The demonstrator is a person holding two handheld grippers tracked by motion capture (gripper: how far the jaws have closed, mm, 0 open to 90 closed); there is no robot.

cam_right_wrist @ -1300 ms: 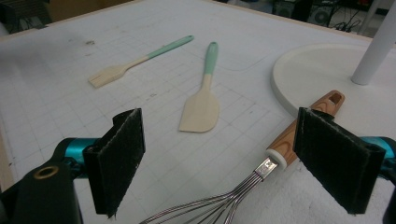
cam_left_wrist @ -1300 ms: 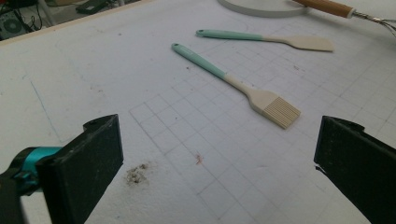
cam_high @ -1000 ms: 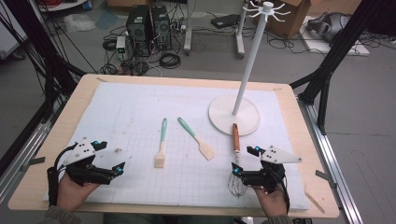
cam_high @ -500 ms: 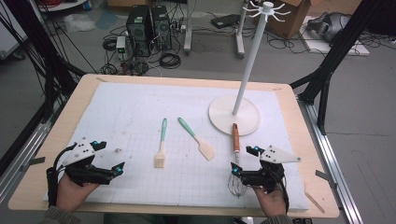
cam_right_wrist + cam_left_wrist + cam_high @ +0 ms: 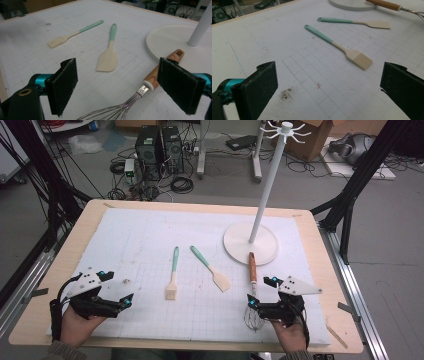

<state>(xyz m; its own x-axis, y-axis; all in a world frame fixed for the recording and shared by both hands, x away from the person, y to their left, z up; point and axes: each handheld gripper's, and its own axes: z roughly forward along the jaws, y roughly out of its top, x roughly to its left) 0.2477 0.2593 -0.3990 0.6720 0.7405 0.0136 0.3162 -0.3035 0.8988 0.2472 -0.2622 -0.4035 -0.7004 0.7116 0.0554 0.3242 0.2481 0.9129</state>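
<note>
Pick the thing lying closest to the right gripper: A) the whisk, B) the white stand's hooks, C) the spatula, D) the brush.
A: the whisk has its wire end right beside the right gripper, while the brush and spatula lie farther left.

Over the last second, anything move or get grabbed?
No visible change. The left gripper and right gripper sit open near the table's front edge, holding nothing. The whisk, spatula, brush and hook stand lie where they were.
</note>
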